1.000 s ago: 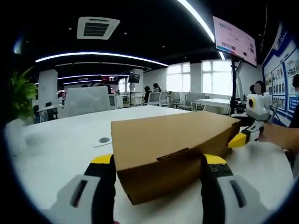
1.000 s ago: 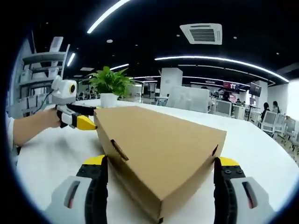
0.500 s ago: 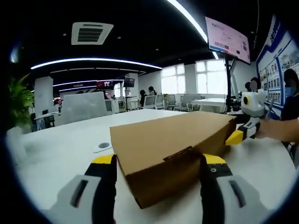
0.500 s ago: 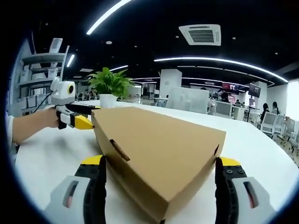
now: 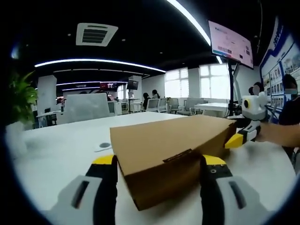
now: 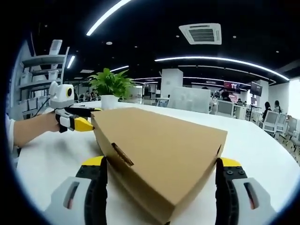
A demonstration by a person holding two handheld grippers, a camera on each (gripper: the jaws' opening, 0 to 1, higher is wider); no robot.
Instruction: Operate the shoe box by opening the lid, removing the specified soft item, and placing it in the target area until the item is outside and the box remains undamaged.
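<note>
Over the last second little has shifted: the shoe box [image 5: 171, 152] sits a touch differently between the left gripper's jaws in the left gripper view, and in the right gripper view its near corner has crept slightly lower, while both tools have kept their places at opposite ends. The left gripper [image 5: 159, 161] has its jaws spread wide, one on each side of the box's near end, close against the cardboard walls; whether they press on it cannot be told. The right gripper [image 6: 160, 164] stands the same way in its own view, jaws wide apart and flanking a corner of the box [image 6: 161, 152], contact likewise unclear. The brown cardboard box rests on the white table [image 5: 61, 150] with its lid shut and a small tab visible on the near face. In the left gripper view the right gripper [image 5: 240, 139] shows at the far end of the box, a hand [image 5: 281, 134] behind it; in the right gripper view the left gripper [image 6: 83, 123] shows at the far end, held by a hand [image 6: 35, 129]. The table is broad, pale and glossy, with a small round grey inset [image 5: 104, 146] near the box. Around it is an open office: a dark ceiling with long curved light strips [image 6: 225, 61] and a square air vent [image 5: 95, 33], a potted plant [image 6: 110, 86] in a white pot, a wall screen [image 5: 230, 43], bright windows, and desks with chairs and seated people far behind.
</note>
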